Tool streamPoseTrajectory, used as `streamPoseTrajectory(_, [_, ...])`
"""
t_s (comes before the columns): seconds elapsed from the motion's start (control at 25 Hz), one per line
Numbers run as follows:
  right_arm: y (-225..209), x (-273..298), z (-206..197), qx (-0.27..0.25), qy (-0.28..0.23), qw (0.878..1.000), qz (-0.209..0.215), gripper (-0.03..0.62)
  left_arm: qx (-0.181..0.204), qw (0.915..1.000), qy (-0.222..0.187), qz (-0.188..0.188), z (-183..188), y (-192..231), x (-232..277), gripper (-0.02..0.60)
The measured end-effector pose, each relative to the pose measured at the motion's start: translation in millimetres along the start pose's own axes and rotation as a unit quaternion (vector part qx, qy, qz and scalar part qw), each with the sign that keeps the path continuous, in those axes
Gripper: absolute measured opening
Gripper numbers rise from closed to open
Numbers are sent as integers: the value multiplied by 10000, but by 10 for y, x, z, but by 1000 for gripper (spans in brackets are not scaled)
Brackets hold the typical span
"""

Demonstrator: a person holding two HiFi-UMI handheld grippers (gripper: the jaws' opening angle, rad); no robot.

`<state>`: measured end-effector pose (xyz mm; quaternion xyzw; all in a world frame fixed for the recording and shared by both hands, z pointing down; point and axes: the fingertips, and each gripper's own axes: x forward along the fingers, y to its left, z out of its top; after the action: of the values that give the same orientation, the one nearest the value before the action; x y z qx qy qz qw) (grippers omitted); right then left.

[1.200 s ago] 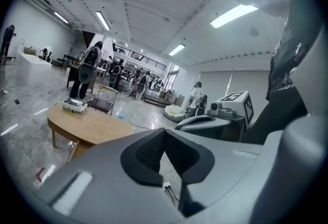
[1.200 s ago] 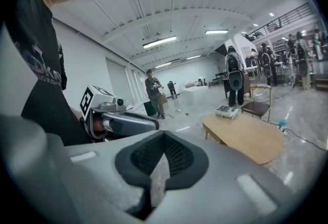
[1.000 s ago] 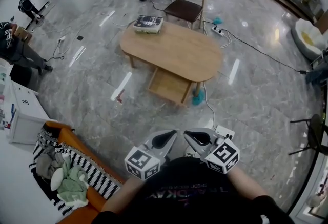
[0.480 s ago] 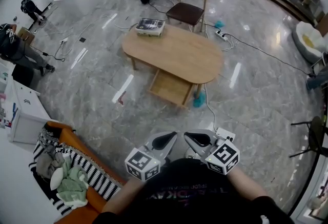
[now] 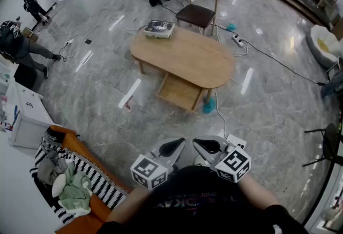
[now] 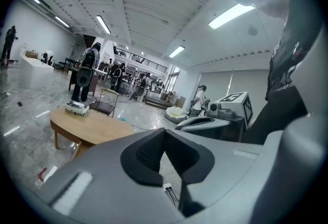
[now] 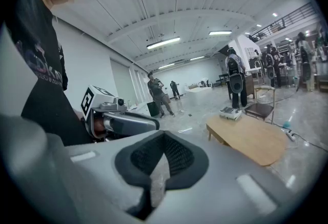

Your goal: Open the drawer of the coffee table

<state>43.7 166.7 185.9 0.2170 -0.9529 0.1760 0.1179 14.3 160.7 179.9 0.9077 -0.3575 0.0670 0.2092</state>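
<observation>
L gripper (image 5: 174,146) & R gripper (image 5: 206,145) sit side by side close to the person's body, well short of the coffee table (image 5: 185,56). Both have jaws clenched tight, nothing btwn them. Drawer (image 5: 178,91) sticks out from under the table's near edge, pulled open. Teal thing (image 5: 208,104) lies on the floor by the table's near-right leg, just beside the drawer. Box (image 5: 158,27) sits on the table's far-left end. Chair (image 5: 197,12) stands just beyond the table's far edge.
</observation>
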Motion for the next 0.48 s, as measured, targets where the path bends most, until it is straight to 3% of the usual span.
streamPoseTrajectory(0.48, [-22,16,2,0,-27,10000,11,2,-54,10000,-3,-11,-4,27,21,5])
